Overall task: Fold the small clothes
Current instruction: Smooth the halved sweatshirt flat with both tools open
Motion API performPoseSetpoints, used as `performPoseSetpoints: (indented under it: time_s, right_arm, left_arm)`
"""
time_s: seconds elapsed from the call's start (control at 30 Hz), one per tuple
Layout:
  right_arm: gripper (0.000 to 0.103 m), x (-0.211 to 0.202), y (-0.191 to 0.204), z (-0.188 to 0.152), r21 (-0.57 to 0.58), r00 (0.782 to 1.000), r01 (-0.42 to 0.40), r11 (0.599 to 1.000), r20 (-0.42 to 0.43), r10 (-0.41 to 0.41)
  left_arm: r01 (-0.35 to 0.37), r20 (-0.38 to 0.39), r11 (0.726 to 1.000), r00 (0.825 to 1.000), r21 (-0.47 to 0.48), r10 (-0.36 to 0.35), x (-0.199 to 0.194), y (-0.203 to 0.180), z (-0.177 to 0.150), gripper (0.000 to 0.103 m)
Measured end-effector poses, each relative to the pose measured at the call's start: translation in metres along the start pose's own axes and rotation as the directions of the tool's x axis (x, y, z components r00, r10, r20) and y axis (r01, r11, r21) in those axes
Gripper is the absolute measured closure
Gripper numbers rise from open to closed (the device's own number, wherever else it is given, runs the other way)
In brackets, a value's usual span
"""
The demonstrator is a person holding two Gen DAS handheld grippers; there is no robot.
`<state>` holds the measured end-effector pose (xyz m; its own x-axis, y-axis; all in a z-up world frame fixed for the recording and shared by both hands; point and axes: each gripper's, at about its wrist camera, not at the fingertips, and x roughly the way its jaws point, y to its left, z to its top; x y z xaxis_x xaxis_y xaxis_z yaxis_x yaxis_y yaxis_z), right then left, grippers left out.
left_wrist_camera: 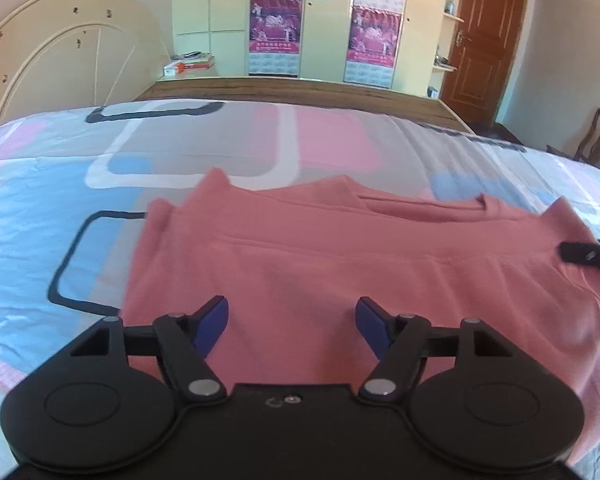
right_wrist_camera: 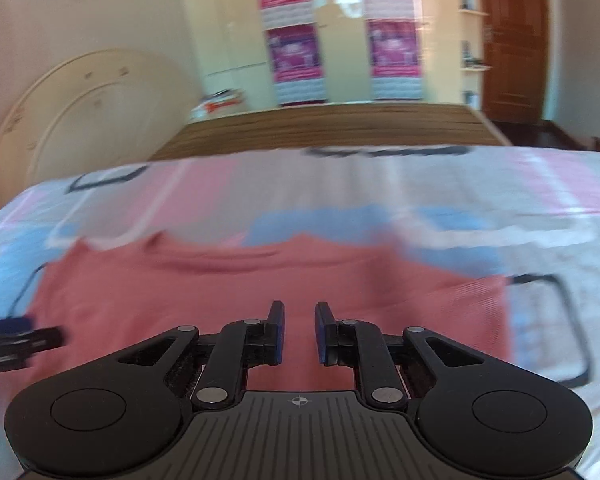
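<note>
A pink garment [left_wrist_camera: 300, 248] lies spread flat on the patterned bed sheet [left_wrist_camera: 60, 200], partly folded, with seams running across it. My left gripper [left_wrist_camera: 291, 308] hovers over its near part, open wide, nothing between the blue pads. The right gripper's finger [left_wrist_camera: 584, 256] reaches in over the garment's right edge. In the right wrist view, which is motion-blurred, the garment [right_wrist_camera: 220, 280] fills the middle. My right gripper [right_wrist_camera: 299, 312] hangs above it with only a narrow gap between its pads, which grip no cloth. The left gripper [right_wrist_camera: 16, 340] shows at the left edge.
The sheet [right_wrist_camera: 500, 200] extends on all sides of the garment. Beyond it are a bare wooden bed board [left_wrist_camera: 292, 92], a cream headboard [left_wrist_camera: 60, 52], a wardrobe with posters [left_wrist_camera: 328, 20], a brown door [left_wrist_camera: 488, 40] and a chair [left_wrist_camera: 596, 140].
</note>
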<state>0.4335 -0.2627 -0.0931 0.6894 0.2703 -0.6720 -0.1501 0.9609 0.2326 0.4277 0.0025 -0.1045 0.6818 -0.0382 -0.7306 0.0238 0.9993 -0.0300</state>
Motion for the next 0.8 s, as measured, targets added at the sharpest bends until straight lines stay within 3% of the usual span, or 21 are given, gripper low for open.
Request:
performPoseSetpoints:
  time_s: [0.13,0.2,0.3,0.5,0.63,0.8]
  right_arm:
    - [0.084,0.005,0.041,-0.021,-0.072,0.999,-0.036,0.997,-0.04,0.033]
    - [0.071,0.007,0.052,-0.034,-0.102,0.998,-0.018,0.995,-0.058,0.012]
    - [0.07,0.009,0.048,-0.048,-0.141,0.997,0.063,0.988,-0.037,-0.068]
    - [0.07,-0.004,0.023,-0.049,-0.05,0.994,0.106,0.993,-0.025,-0.108]
    - [0.069,-0.017,0.034,-0.045,-0.02,0.991,0.134,0.991,-0.011,-0.135]
    - [0.066,-0.026,0.062,-0.045,-0.022,0.994,0.112,0.993,0.003,-0.112]
  left_arm:
    - [-0.016,-0.039,1.0,0.999,0.017,0.017,0.008,-0.006,-0.006,0.032]
    - [-0.026,-0.065,1.0,0.997,0.016,0.027,0.014,-0.003,-0.011,0.029]
    - [-0.043,-0.068,0.999,0.997,0.019,0.045,0.013,0.002,-0.015,0.022]
    - [-0.05,-0.08,0.996,0.995,0.078,0.057,0.005,0.006,-0.015,0.022]
    - [-0.048,-0.079,0.992,0.995,0.118,0.057,-0.003,0.007,-0.015,0.024]
    - [-0.036,-0.064,0.987,0.997,0.158,0.046,-0.012,0.008,-0.014,0.023]
